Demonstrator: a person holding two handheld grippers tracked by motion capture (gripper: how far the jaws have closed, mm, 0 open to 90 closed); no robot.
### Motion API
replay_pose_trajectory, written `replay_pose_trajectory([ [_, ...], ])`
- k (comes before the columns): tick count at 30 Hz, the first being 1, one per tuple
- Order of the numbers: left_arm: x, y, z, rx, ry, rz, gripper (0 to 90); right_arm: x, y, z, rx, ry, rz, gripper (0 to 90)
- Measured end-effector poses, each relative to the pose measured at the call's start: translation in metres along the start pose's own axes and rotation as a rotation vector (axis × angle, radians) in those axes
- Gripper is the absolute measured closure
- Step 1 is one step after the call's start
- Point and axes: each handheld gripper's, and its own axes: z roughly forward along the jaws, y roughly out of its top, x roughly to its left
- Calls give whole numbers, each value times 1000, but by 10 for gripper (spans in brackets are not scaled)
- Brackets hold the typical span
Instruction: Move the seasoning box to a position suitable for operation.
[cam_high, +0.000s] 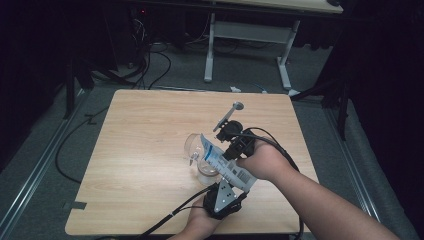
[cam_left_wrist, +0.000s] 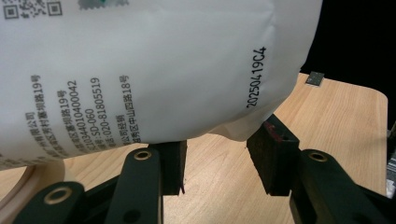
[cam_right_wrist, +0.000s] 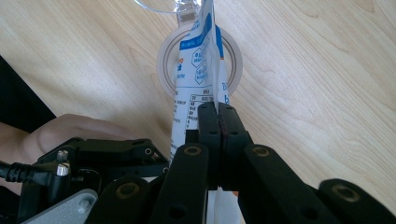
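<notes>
Nearest the tabletop's (cam_high: 135, 200) front edge, the left gripper (cam_high: 223, 196) is held with jaws apart just under the white pouch (cam_high: 225, 162), which is clamped edge-on by the right gripper (cam_right_wrist: 218, 116). Beyond, a clear cup (cam_high: 196, 145) and a tape ring (cam_right_wrist: 164, 56) are partly covered by the tilted pouch.

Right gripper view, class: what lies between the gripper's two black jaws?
The edge of the white and blue printed plastic pouch lies pinched between the right gripper's shut jaws, above the white tape ring on the wooden table.
</notes>
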Motion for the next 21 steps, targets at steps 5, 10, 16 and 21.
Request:
replay_pose_trajectory([
  [5,0,1,0,-3,-2,1,589,0,0,-1,-2,4,-7,900],
  [10,0,2,-1,-7,-6,-4,589,0,0,-2,-5,6,-9,900],
  [16,0,4,-1,-12,-8,-11,590,2,3,-2,-5,3,-12,900],
  [21,0,4,-1,-12,-6,-10,591,2,4,-1,-3,1,-22,900],
])
